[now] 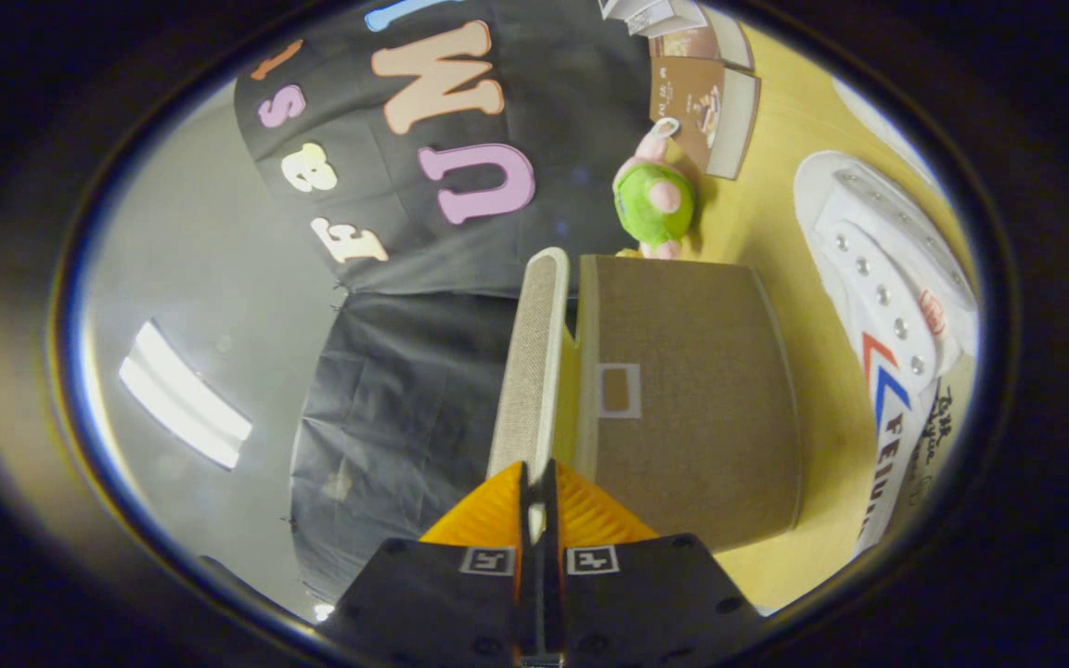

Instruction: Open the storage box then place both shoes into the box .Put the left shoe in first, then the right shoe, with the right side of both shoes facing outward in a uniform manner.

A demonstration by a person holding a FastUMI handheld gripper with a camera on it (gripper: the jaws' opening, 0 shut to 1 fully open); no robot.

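Storage box [692,399] sits just ahead of the fingers, brown woven fabric with a small pale label frame on the near face. Its lid [531,362] is lifted off the body, a gap showing between them; looks like the opening step is in progress. Gripper [540,501] fingers are pressed nearly together, pinching the lid's near edge, probably so the lid swings with the tool. White shoe [887,325] lies beyond the box on the yellow table [776,232]. Green plush toy [653,199] stands past the box's far end.
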